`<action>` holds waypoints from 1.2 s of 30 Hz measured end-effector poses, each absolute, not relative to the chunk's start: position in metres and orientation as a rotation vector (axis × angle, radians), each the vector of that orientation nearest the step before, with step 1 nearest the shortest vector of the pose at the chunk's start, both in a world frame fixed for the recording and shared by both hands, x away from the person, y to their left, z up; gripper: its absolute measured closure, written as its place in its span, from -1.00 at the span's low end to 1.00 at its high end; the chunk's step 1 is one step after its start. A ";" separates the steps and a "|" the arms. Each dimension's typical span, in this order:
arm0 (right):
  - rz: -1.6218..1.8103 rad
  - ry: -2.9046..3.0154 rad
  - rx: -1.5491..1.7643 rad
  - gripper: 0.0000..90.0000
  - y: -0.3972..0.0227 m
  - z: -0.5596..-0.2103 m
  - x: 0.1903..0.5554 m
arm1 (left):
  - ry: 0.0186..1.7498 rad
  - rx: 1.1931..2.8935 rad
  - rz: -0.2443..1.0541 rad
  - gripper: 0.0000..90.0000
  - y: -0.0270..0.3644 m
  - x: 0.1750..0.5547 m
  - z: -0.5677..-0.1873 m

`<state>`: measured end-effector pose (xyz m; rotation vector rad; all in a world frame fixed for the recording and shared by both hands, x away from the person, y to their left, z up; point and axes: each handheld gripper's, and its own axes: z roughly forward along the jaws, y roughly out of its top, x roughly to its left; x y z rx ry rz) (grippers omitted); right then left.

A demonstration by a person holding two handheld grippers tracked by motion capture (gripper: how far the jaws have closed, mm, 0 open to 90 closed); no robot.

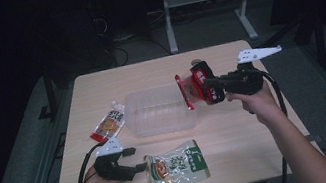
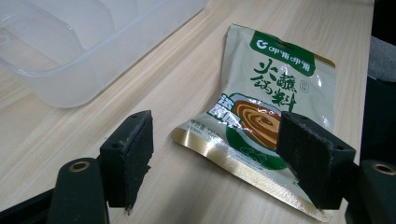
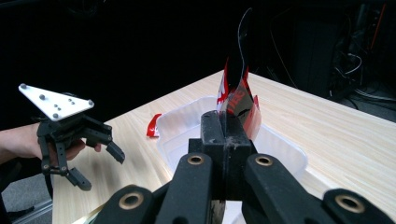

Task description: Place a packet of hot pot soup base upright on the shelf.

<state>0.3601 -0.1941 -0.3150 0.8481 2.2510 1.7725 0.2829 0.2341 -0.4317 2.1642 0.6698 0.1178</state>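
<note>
My right gripper (image 1: 208, 85) is shut on a red snack packet (image 1: 194, 88) and holds it in the air over the right end of a clear plastic tub (image 1: 159, 111). In the right gripper view the red snack packet (image 3: 238, 100) stands edge-up from between the jaws of my right gripper (image 3: 225, 128), above the clear plastic tub (image 3: 184, 116). My left gripper (image 1: 135, 159) rests open near the table's front left, pointing at a green sauce packet (image 1: 178, 165). In the left gripper view the green sauce packet (image 2: 271, 112) lies flat just beyond the open left gripper (image 2: 217, 154).
An orange-and-white snack packet (image 1: 108, 123) lies left of the tub. The wooden table (image 1: 239, 134) ends close behind my left hand. White desk legs (image 1: 167, 14) stand on the floor beyond the table. In the right gripper view, the left gripper (image 3: 95, 163) is seen at far left.
</note>
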 end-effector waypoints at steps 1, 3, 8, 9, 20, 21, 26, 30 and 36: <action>1.772 2.256 0.848 1.00 -0.191 -0.315 0.362 | 0.667 2.167 0.119 -0.40 0.234 0.283 -0.432; 1.774 2.268 0.844 1.00 -0.182 -0.316 0.367 | 0.662 2.173 0.116 -0.40 0.234 0.283 -0.432; 1.785 2.286 0.838 1.00 -0.169 -0.319 0.372 | 0.655 2.175 0.119 -0.40 0.234 0.284 -0.432; 1.788 2.294 0.838 1.00 -0.162 -0.320 0.375 | 0.665 2.170 0.115 -0.40 0.234 0.283 -0.432; 1.797 2.339 0.833 1.00 -0.130 -0.332 0.386 | 0.657 2.169 0.112 -0.40 0.234 0.283 -0.432; 1.801 2.347 0.833 1.00 -0.124 -0.334 0.388 | 0.659 2.167 0.108 -0.40 0.234 0.283 -0.432; 1.799 2.366 0.829 1.00 -0.110 -0.336 0.392 | 0.664 2.159 0.105 -0.40 0.234 0.283 -0.432; 1.805 2.382 0.821 1.00 -0.095 -0.337 0.396 | 0.669 2.155 0.102 -0.40 0.235 0.283 -0.432; 1.813 2.397 0.814 1.00 -0.076 -0.341 0.400 | 0.665 2.160 0.101 -0.40 0.235 0.283 -0.433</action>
